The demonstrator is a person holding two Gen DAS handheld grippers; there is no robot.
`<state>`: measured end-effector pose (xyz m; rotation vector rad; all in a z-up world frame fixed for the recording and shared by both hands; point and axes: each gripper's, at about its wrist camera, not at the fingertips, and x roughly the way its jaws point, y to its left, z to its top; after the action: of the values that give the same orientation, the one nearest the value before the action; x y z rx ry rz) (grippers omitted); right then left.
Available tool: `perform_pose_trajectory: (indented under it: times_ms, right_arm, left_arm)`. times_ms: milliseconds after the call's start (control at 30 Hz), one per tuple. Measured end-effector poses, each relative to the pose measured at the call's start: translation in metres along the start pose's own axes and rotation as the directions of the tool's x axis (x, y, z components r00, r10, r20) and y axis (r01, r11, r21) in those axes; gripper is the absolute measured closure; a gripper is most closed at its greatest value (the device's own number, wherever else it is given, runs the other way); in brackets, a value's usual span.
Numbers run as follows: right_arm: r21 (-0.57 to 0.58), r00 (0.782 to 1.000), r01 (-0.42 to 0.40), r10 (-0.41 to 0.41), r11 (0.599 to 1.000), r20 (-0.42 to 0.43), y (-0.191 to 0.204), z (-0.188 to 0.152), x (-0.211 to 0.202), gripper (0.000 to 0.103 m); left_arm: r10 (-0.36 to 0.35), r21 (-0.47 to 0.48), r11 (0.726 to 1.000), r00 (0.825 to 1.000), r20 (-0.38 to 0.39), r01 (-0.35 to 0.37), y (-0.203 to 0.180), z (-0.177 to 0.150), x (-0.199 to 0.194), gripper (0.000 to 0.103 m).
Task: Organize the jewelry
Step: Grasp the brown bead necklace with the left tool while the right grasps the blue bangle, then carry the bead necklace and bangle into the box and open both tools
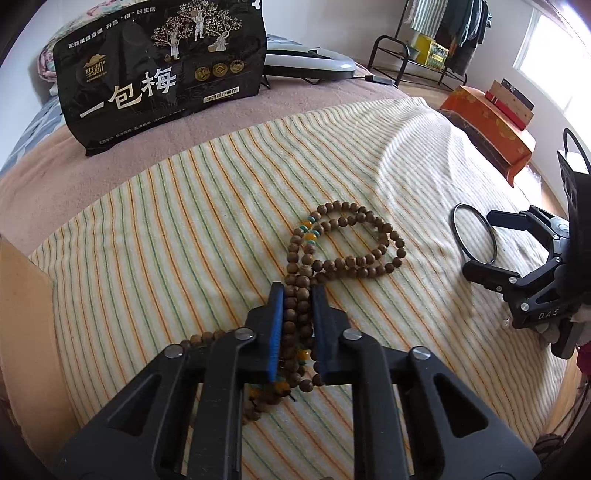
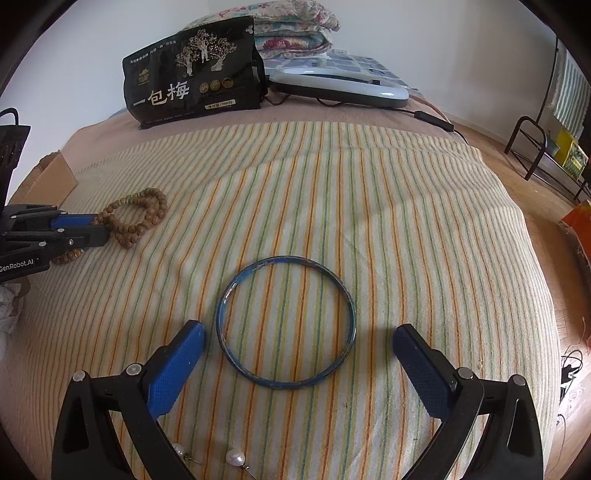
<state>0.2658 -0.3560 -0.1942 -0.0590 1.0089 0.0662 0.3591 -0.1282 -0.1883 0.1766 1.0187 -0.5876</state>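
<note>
A long string of brown wooden beads (image 1: 369,257) with a few orange and turquoise ones lies coiled on the striped cloth (image 1: 166,229). My left gripper (image 1: 298,291) is shut on a bunch of its strands, which also trail back under the jaws. From the right wrist view the same gripper (image 2: 99,227) sits at the far left on the beads (image 2: 147,214). A thin blue bangle (image 2: 286,260) lies flat on the cloth. My right gripper (image 2: 299,328) stands open around its near half, pads apart from it. Two pearl earrings (image 2: 235,458) lie just below that gripper.
A black snack bag (image 1: 162,81) stands at the back of the bed, with a grey-white device (image 2: 340,86) and folded quilts (image 2: 295,26) behind it. A cardboard box (image 1: 22,295) sits at the left edge. An orange box (image 1: 487,122) and a metal rack (image 1: 406,55) stand on the floor.
</note>
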Motion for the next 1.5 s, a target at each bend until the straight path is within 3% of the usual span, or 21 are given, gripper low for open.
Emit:
perform_pose_trajectory:
  times_ms: [200,333,567,800,1167,1500]
  right_arm:
    - [-0.011,1.0,0.004,-0.004,1.0,-0.006,0.003,0.002,0.002,0.002]
    - [-0.01,1.0,-0.002,0.002,1.0,0.01,0.004,0.002,-0.005,0.029]
    - [0.007,1.0,-0.014,0.014,1.0,0.028,0.007,0.003,-0.015,0.029]
    - [-0.005,0.997,-0.014,0.015,1.0,0.081,0.019,0.006,-0.042,0.03]
    - [-0.026,0.987,-0.021,0.025,0.999,0.157,0.042,0.011,-0.092,0.029]
    - [-0.063,0.976,-0.038,0.051,0.997,0.212,0.073,0.025,-0.129,0.029]
  left_arm:
    - [-0.009,-0.01,1.0,1.0,0.01,0.009,-0.007,-0.006,-0.005,0.092]
    - [-0.014,-0.021,1.0,1.0,0.018,0.014,-0.011,-0.011,-0.011,0.092]
    - [-0.041,-0.082,0.995,0.997,0.07,0.047,-0.011,-0.017,-0.036,0.092]
    - [-0.022,-0.115,0.993,0.99,0.138,0.038,-0.007,-0.017,-0.073,0.092]
    - [-0.02,-0.175,0.982,0.969,0.245,0.064,0.007,-0.031,-0.144,0.092]
    - [0.026,-0.21,0.977,0.946,0.324,0.046,0.023,-0.045,-0.202,0.092]
